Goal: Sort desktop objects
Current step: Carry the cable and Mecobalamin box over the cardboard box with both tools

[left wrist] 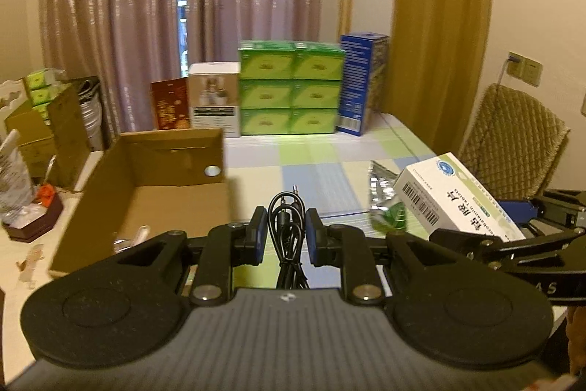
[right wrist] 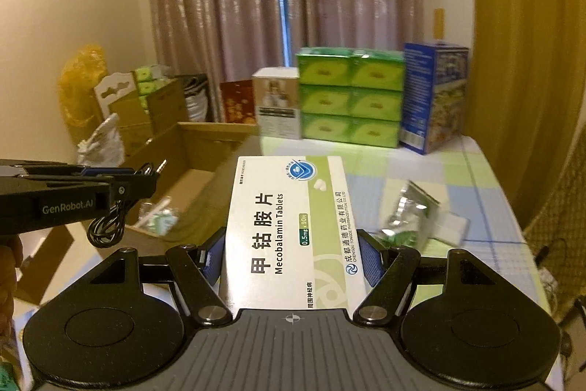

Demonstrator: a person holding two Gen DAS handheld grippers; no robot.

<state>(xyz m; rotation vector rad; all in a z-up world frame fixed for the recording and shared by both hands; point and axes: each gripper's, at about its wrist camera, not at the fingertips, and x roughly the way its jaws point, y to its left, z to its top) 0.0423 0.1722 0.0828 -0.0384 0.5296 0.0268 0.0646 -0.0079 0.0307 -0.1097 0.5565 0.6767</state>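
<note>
Curtained room [right wrist: 256, 6], checkered tablecloth [left wrist: 311, 163]

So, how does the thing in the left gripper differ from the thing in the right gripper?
The left gripper holds a coiled black cable, thin and limp, its loops hanging down; the right gripper holds a medicine box, white and green, rigid and flat. The cable is plain; the box bears printed text and a barcode. Both are clamped between blue pads, lifted off the table.

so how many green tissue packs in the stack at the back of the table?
6 visible green tissue packs, two columns by three rows, between the white box and the blue carton. More may sit behind.
</note>
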